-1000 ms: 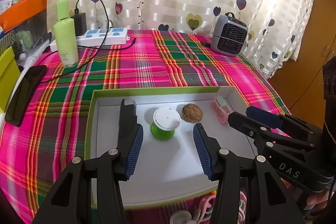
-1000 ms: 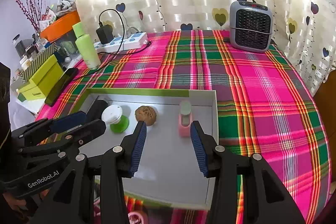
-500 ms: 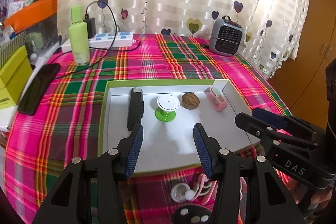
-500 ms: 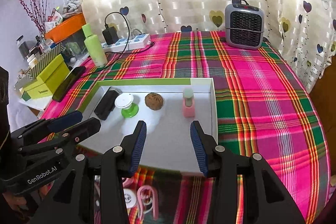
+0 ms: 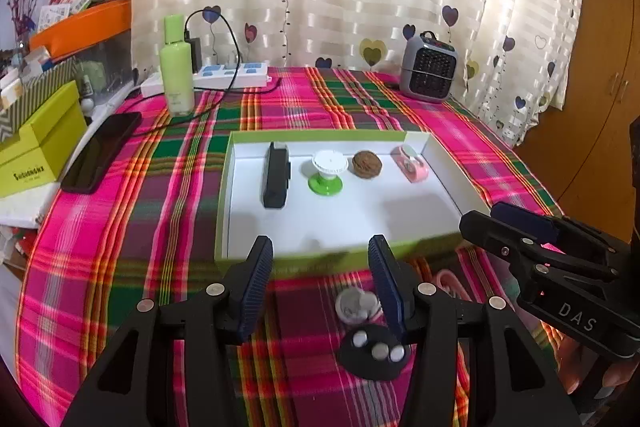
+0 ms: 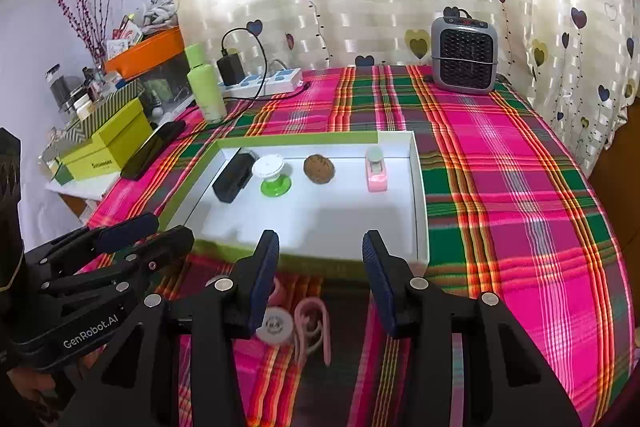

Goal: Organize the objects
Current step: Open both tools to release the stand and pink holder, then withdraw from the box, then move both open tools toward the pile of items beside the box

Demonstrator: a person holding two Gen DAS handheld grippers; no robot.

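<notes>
The left gripper [image 5: 320,267] and right gripper [image 6: 320,259] both hang released, jaws apart with nothing between them, low in their frames over the plaid-covered bench [image 6: 520,187]. In the middle of each view sits a white tray with a green rim [image 5: 400,211] holding a row: a black rectangular device [image 5: 275,175], a green-and-white stand [image 5: 327,173], a walnut [image 5: 367,165] and a pink clip-like item [image 5: 410,167]. Just below the tray's near edge lie a white round piece [image 6: 276,325] and a pink hook [image 6: 312,323].
</notes>
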